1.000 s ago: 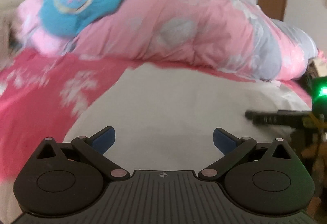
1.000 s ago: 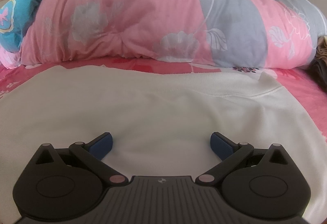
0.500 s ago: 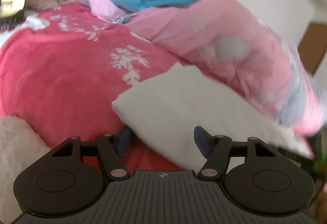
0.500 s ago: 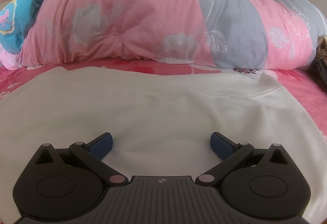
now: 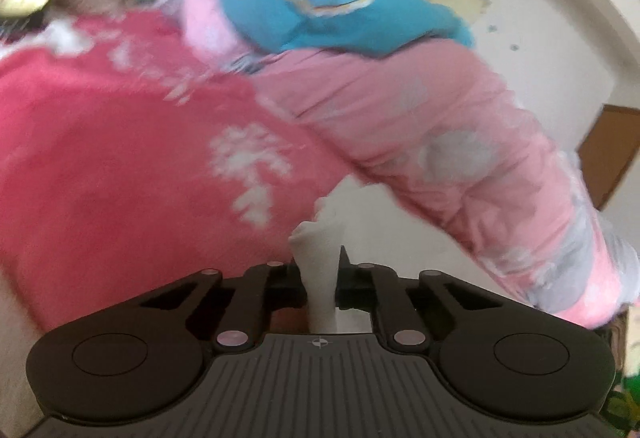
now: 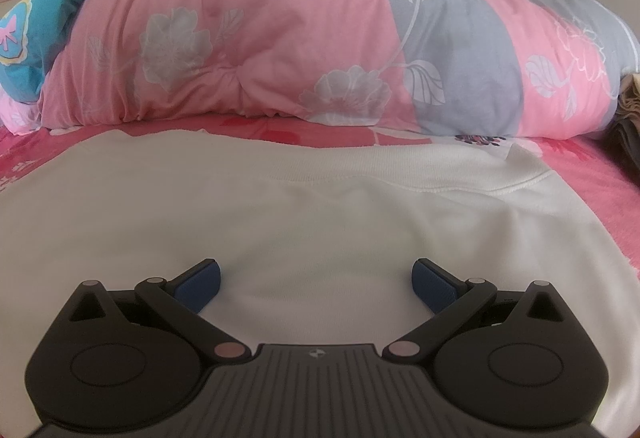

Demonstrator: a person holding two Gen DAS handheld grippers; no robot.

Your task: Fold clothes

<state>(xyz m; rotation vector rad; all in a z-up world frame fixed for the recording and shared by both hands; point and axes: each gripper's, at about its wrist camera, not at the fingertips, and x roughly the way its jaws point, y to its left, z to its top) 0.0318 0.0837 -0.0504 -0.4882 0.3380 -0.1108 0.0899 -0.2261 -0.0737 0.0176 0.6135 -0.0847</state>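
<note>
- My left claw (image 5: 320,278) is pressed together on a bunched corner of the white garment (image 5: 318,250), the cloth standing up in a ridge between the pads.
- My right claw (image 6: 316,284) is spread wide and holds nothing; it sits low over the garment (image 6: 320,222), which lies flat and broad across the bed.
- In my judgement the step in hand is carrying that pinched corner over the body of the garment. To do it well I would keep the pinch firm, since this thick cloth could slip out by its own weight.
- I would lift only enough to clear the cloth below, so the fold line stays straight.
- The right claw could press the flat part down to stop the whole piece dragging.
- Beyond the garment's ribbed edge (image 6: 400,168) lies the red bedsheet (image 5: 100,158).
- Farthest back, the pink quilt (image 6: 260,38) is heaped up; I would keep the fold short of it.
</note>
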